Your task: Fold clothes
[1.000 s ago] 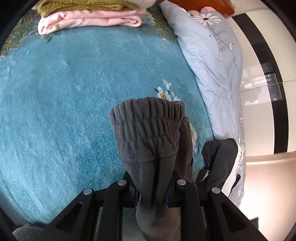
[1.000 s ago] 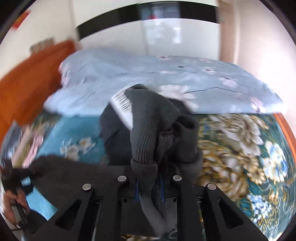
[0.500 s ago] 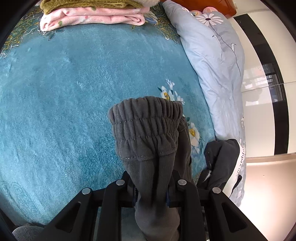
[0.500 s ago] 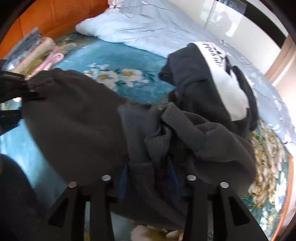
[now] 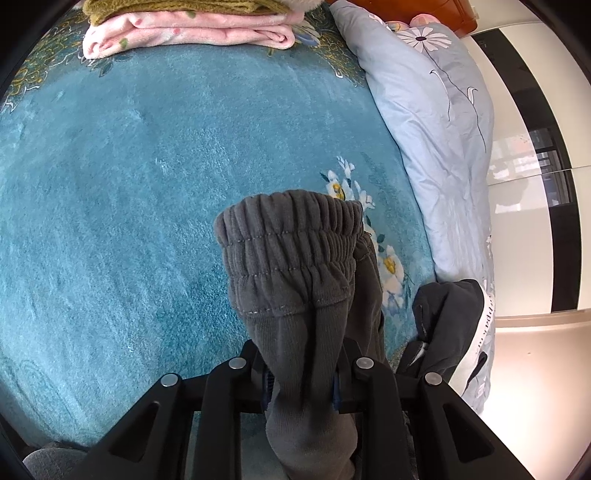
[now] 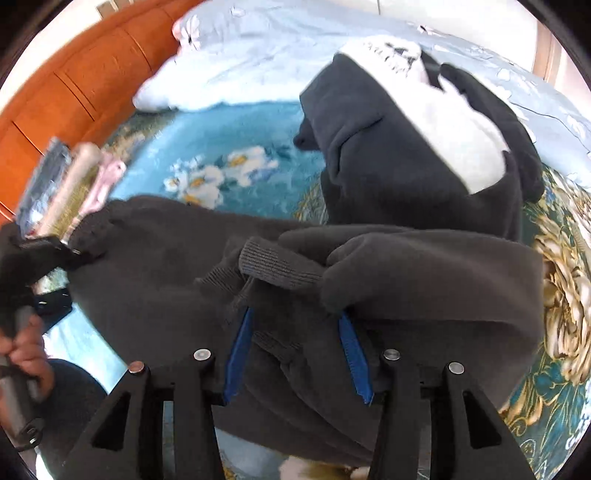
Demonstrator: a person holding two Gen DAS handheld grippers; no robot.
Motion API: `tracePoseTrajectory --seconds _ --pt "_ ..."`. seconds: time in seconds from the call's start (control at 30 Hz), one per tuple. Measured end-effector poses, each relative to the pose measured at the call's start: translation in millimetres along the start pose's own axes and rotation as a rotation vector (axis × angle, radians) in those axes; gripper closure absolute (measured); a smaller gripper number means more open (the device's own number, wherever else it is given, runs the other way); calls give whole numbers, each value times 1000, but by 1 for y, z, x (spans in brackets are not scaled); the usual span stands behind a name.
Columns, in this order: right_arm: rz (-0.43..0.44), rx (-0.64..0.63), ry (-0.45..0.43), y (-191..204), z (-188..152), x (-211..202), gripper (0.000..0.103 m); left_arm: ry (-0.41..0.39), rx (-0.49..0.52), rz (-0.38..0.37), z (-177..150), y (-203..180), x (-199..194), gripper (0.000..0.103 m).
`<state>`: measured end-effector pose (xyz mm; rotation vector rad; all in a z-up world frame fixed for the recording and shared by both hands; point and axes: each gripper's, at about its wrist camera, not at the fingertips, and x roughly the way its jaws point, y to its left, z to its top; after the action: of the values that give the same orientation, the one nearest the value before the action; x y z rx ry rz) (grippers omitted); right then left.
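Grey sweatpants (image 5: 295, 266) hang between my two grippers above a teal floral blanket (image 5: 129, 184). My left gripper (image 5: 301, 373) is shut on the elastic waistband, which stands up bunched above the fingers. In the right wrist view the grey sweatpants (image 6: 406, 280) are spread wide; my right gripper (image 6: 295, 339) has its jaws apart, with the ribbed cuff and a fold of cloth lying between the blue pads (image 6: 352, 347). My left gripper (image 6: 44, 247) shows there at the far left, gripping the cloth's end.
A black and white garment (image 6: 417, 140) lies crumpled on the bed, also in the left wrist view (image 5: 450, 325). A pale blue quilt (image 5: 436, 122) lies along the far side. Folded pink and olive clothes (image 5: 184, 26) are stacked by the orange headboard (image 6: 74, 85).
My right gripper's jaws have spread apart around the cuff and swung down toward the bed. The sweatpants are now stretched out wider. My left gripper has held nearly still, shut on the waistband.
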<state>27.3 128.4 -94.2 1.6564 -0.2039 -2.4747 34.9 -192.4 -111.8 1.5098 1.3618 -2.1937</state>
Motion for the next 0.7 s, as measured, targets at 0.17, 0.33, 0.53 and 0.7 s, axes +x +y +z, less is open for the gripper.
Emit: tracePoseTrajectory --seconds 0.17,0.33,0.53,0.7 --pt "-39 -86 24 14 -3 12 51 -6 -4 6 -2 0 2 78" --pt "-24 -168 -33 25 -15 -5 51 -15 0 6 -5 0 3 78" --pt "-95 -282 -14 39 -18 13 51 -13 2 -1 -8 1 2 77" --pt "-78 -226 48 25 -15 30 53 -8 -7 -10 -10 4 2 77"
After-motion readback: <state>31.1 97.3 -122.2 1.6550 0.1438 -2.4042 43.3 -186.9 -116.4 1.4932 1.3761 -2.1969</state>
